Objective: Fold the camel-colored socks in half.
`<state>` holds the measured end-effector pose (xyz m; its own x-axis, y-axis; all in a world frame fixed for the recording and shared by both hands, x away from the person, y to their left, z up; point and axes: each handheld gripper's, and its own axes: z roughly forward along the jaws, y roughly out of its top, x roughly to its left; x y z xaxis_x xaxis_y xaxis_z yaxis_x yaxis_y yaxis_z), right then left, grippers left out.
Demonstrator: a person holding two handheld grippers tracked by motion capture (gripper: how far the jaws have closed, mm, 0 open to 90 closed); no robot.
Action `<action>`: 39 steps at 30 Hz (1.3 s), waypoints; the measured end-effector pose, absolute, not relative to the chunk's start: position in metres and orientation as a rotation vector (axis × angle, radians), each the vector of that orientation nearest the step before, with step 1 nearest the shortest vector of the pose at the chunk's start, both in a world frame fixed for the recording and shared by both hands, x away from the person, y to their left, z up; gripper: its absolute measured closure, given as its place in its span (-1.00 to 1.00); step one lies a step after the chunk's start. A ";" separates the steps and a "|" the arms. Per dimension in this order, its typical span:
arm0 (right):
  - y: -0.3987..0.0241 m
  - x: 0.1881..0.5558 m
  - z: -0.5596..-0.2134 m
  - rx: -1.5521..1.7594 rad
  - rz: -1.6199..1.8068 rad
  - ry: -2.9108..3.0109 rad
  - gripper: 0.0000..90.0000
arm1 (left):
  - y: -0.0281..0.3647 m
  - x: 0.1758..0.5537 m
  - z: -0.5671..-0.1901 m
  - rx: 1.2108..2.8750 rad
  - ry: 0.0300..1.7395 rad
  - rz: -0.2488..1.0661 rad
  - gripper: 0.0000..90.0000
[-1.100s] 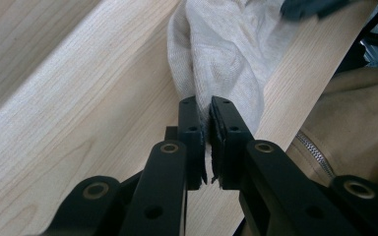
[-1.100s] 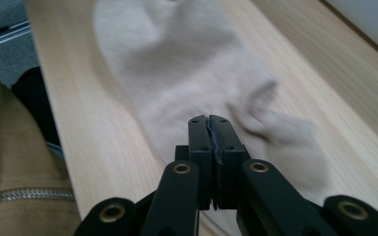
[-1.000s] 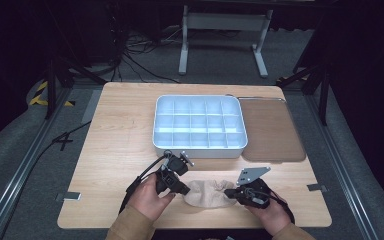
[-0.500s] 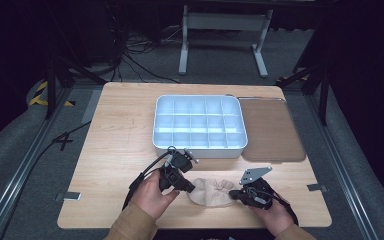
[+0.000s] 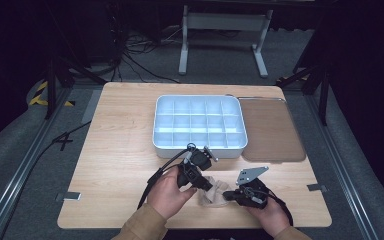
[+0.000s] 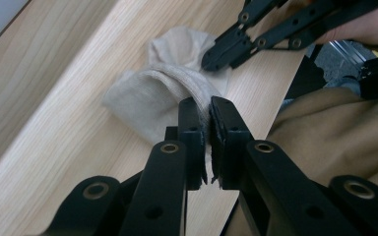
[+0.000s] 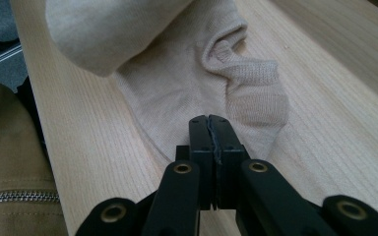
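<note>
At the near edge of the table [image 5: 115,150], between the person's two hands, lies a beige sock [image 5: 214,191], partly folded over itself. The left gripper [image 5: 203,184] comes in from the left with its jaws clamped on a fold of the sock; in the left gripper view that fold [image 6: 177,91] runs up between the two black jaws and is lifted into a ridge off the wood. The right gripper [image 5: 234,195] meets the sock from the right, its jaws pressed together with the sock's edge pinched between them; the right gripper view shows the sock's ribbed cuff [image 7: 253,93] lying flat on the table just past the jaw tips, and a rounded, raised part of the sock [image 7: 103,29] beyond it. A grey three-cornered plate [image 5: 251,174] sits on top of the right gripper. Tan sleeves [image 5: 142,227] cover the person's forearms.

Farther back, near the table's middle, stands a white tray [image 5: 157,135] divided into many small compartments, well apart from the sock. Just beside it on the right lies a flat brown lid [image 5: 270,130]. Beyond the table, cables [image 5: 135,60] trail over the dark floor by a grey stand [image 5: 222,22].
</note>
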<state>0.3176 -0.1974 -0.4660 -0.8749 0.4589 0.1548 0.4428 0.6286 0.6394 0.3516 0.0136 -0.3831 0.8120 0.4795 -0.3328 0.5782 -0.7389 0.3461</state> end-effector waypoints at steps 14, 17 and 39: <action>-0.197 0.317 -0.466 0.784 1.093 2.810 0.98 | -0.008 0.358 -0.393 2.569 0.773 -0.327 0.87; -0.197 0.317 -0.466 0.786 1.096 2.811 0.98 | -0.014 0.360 -0.395 2.572 0.766 -0.329 0.87; -0.201 0.314 -0.462 0.803 1.102 2.807 0.77 | -0.018 0.363 -0.411 2.535 0.772 -0.328 0.64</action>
<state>0.3141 -0.2007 -0.4623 -0.8675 0.4701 0.1627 0.4553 0.6185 0.6404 0.3629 -0.0179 -0.4109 0.8132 0.4635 -0.3521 0.5751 -0.7329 0.3634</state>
